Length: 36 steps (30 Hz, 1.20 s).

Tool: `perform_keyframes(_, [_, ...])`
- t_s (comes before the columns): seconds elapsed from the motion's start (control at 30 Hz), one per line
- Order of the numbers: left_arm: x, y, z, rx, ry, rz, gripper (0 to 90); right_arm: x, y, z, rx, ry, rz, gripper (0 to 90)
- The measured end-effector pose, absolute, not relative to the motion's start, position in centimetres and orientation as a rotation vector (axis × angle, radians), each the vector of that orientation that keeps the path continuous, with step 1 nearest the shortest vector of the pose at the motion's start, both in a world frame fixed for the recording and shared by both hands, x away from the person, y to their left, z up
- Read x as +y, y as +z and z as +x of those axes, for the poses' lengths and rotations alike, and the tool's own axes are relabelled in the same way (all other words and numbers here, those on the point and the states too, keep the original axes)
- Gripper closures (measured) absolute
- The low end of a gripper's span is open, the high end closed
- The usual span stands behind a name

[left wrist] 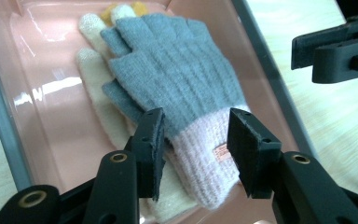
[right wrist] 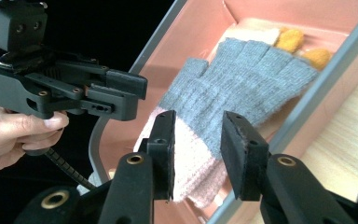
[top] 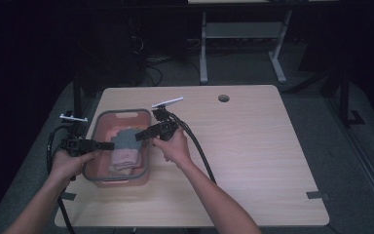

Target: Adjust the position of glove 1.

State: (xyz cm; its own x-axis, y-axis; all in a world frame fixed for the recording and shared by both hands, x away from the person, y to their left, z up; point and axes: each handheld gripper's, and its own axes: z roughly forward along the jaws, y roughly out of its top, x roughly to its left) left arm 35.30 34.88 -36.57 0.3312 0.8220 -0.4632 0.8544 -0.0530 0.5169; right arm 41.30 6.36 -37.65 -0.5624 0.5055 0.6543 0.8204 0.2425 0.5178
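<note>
Both tools, left (left wrist: 193,151) and right (right wrist: 196,154), jaws apart over grey glove (left wrist: 177,79) in pink bin (top: 146,146); risk: pinch also snags cream glove (left wrist: 93,79) beneath.

Both forearms are bare, no sleeves. The left gripper (left wrist: 196,154) and right gripper (right wrist: 197,154) are black, with flat rectangular pads, brass-ringed pivot screws, and thick black cables; a grey plate tops each.

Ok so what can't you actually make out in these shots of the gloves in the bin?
- Cream glove: mostly covered by the grey glove in both gripper views.
- Label on the pink cuff: too small to read, left gripper view.
- Orange fingertips: what they belong to is hidden under the grey glove.
- Bin contents: dim and too small in the high view.
</note>
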Motion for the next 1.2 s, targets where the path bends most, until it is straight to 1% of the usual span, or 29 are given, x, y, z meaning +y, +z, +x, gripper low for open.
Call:
perform_keyframes(0.33, [34.3,-35.4,35.2,1.428,-0.058,1.834,53.0,4.6,-37.4,41.3,-2.156,-1.268,-1.242,60.6])
perform_keyframes(0.47, [33.8,-35.0,35.1,1.408,-0.060,1.821,50.3,3.6,-37.2,41.2,-2.159,-1.285,-1.251,59.5])
perform_keyframes(0.83, [32.0,-34.3,35.2,1.352,-0.070,1.834,48.8,1.6,-36.7,41.1,-2.138,-1.315,-1.283,57.9])
perform_keyframes(1.2, [30.3,-34.1,35.6,1.319,-0.081,1.828,42.9,-0.7,-36.7,40.9,-2.126,-1.334,-1.318,54.7])
